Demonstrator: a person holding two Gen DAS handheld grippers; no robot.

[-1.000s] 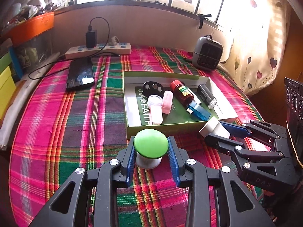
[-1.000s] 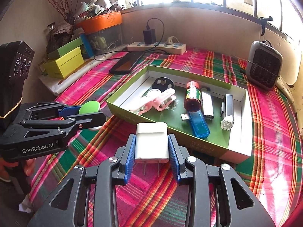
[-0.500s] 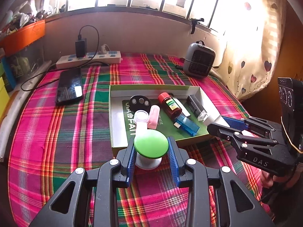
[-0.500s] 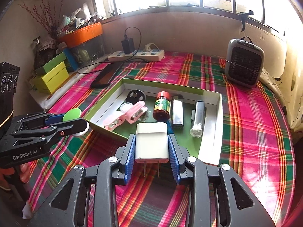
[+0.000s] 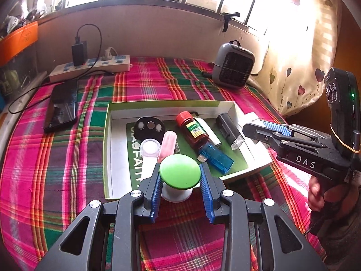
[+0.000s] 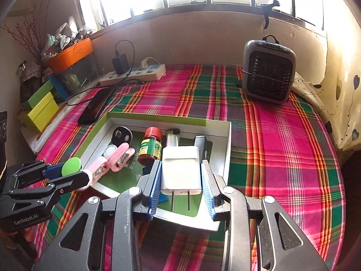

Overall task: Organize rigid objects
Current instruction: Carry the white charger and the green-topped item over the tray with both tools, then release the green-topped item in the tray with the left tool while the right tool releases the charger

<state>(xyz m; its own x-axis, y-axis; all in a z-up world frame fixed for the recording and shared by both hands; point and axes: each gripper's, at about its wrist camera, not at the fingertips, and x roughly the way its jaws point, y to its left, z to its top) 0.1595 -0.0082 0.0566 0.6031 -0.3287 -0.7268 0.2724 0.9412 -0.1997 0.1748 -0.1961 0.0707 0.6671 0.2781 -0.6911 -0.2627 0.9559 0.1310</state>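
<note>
My left gripper (image 5: 180, 180) is shut on a green-topped white knob (image 5: 179, 175) and holds it over the near edge of the green-rimmed box (image 5: 164, 105). My right gripper (image 6: 181, 180) is shut on a white plug adapter (image 6: 181, 172), prongs toward me, above the box's (image 6: 155, 119) right part. The box holds a red-capped bottle (image 5: 193, 129), a blue USB stick (image 5: 216, 159), a pink clip (image 5: 167, 145), a black disc (image 5: 149, 126), a black torch (image 5: 229, 131) and a white jar (image 5: 150, 147). The left gripper (image 6: 67, 174) also shows in the right wrist view, the right gripper (image 5: 255, 126) in the left.
A black phone (image 5: 61, 107) lies left of the box. A power strip (image 5: 90, 66) with a charger sits at the back. A grey heater (image 5: 234, 68) stands at the back right. Coloured boxes (image 6: 40, 108) stack on the left ledge. The plaid cloth (image 6: 282, 135) covers the table.
Both grippers have moved forward and up over the box with their objects still held. The box now lies under both of them.
</note>
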